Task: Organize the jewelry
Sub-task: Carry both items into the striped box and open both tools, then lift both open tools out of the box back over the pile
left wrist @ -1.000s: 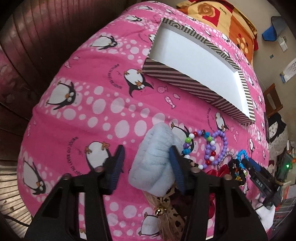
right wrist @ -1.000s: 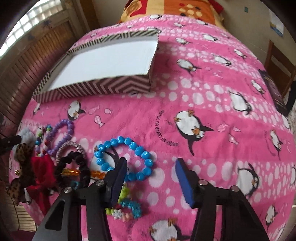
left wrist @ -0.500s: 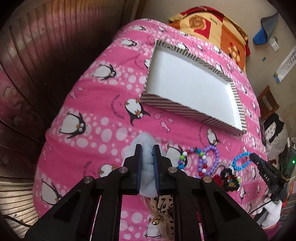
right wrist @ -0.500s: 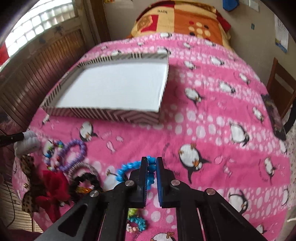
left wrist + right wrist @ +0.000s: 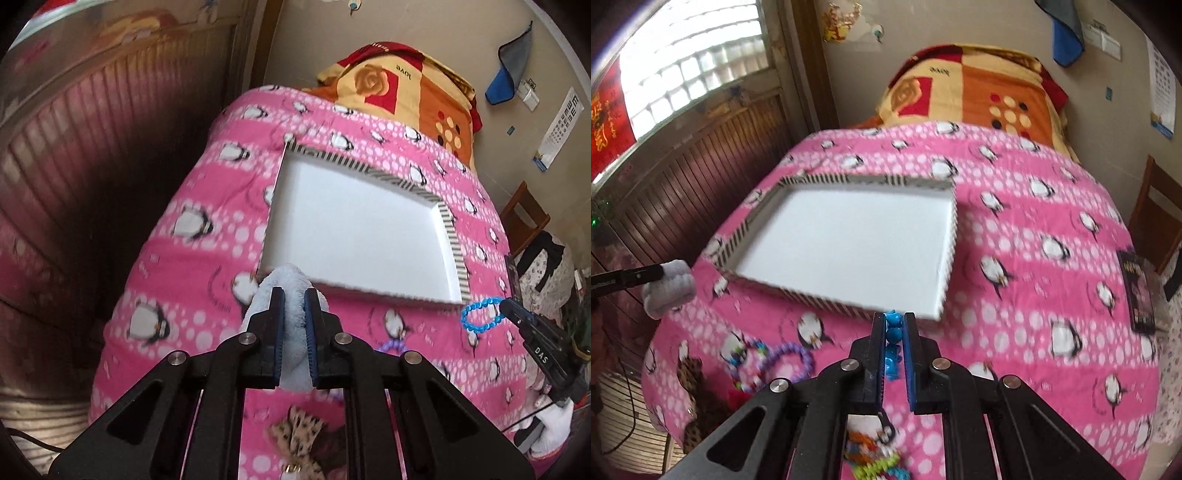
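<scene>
My left gripper is shut on a fluffy pale-blue scrunchie and holds it above the bed, near the near-left corner of the striped tray. My right gripper is shut on a blue bead bracelet, lifted near the tray's near-right corner. From the left wrist view the bracelet hangs from the right gripper. From the right wrist view the scrunchie hangs at far left. The tray's white inside is empty.
Purple and multicolour bead bracelets, a leopard-print bow and other hair ties lie on the pink penguin blanket near its front edge. A wooden wall panel is left, a chair and a book right.
Both grippers closed on their items, then lifted them off the blanket and moved them toward the tray.
</scene>
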`<action>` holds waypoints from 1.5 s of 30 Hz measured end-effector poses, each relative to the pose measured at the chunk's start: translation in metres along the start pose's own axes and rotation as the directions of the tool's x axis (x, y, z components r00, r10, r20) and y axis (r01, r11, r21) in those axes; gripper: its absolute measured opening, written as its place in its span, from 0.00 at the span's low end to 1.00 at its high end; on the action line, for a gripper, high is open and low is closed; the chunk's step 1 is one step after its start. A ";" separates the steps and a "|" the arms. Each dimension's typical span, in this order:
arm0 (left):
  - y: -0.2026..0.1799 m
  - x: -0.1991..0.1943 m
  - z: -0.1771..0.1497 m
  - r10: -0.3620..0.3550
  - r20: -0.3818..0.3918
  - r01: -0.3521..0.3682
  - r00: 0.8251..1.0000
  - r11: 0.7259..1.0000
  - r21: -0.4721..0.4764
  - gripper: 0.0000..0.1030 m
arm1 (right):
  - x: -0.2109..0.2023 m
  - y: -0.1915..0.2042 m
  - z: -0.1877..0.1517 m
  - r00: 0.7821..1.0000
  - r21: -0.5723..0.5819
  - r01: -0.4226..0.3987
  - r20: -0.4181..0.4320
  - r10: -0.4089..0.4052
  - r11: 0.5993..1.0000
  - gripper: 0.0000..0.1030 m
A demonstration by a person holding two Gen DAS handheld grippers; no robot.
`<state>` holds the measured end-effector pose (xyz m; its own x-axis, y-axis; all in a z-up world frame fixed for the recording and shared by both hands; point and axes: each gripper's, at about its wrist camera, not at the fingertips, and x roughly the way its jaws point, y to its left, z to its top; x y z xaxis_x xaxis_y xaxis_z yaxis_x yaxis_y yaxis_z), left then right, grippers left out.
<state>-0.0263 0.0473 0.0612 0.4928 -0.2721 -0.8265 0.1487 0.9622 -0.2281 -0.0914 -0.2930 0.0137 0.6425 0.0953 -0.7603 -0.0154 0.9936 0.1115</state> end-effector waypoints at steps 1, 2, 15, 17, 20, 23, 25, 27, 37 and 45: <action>-0.004 0.003 0.006 0.004 0.006 -0.004 1.000 1.000 0.007 0.09 | 0.002 0.002 0.004 1.000 -0.006 -0.002 0.003 0.002 1.000 0.08; -0.006 0.007 0.012 0.009 0.010 -0.009 1.000 1.000 0.012 0.09 | 0.005 0.004 0.010 1.000 -0.012 -0.007 0.006 0.007 1.000 0.08; -0.019 0.094 0.064 0.084 -0.046 -0.084 0.995 0.996 -0.005 0.09 | 0.094 -0.012 0.038 0.989 0.019 -0.066 -0.134 0.068 0.998 0.08; -0.019 0.110 0.063 0.099 -0.076 -0.100 0.992 0.995 -0.008 0.09 | 0.110 -0.022 0.036 0.983 0.025 -0.036 -0.177 0.040 0.999 0.08; -0.017 0.128 0.061 0.138 -0.102 -0.138 0.985 0.990 -0.001 0.09 | 0.126 -0.034 0.032 0.975 0.032 0.003 -0.223 0.004 0.999 0.08; -0.014 0.138 0.059 0.156 -0.117 -0.157 0.981 0.988 0.002 0.09 | 0.134 -0.039 0.031 0.971 0.012 0.033 -0.239 -0.029 0.999 0.08; -0.014 0.141 0.060 0.163 -0.118 -0.164 0.979 0.987 0.006 0.09 | 0.136 -0.038 0.029 0.970 0.011 0.032 -0.243 -0.029 0.999 0.08; -0.015 0.143 0.060 0.174 -0.117 -0.174 0.978 0.985 0.015 0.09 | 0.139 -0.038 0.028 0.968 0.015 0.029 -0.249 -0.024 0.999 0.08; -0.020 0.133 0.058 0.181 -0.088 -0.178 0.980 0.983 0.040 0.45 | 0.115 -0.042 0.024 0.984 0.085 -0.021 -0.172 0.035 0.996 0.37; -0.035 0.099 0.042 0.223 -0.019 -0.219 0.975 0.969 0.116 0.46 | 0.069 -0.042 0.015 0.994 0.137 -0.032 -0.094 0.046 0.990 0.38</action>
<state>0.0538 -0.0136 0.0089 0.4971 -0.0504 -0.8662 0.1351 0.9906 0.0199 -0.0350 -0.3289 -0.0343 0.5659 0.1458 -0.8115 0.0685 0.9725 0.2225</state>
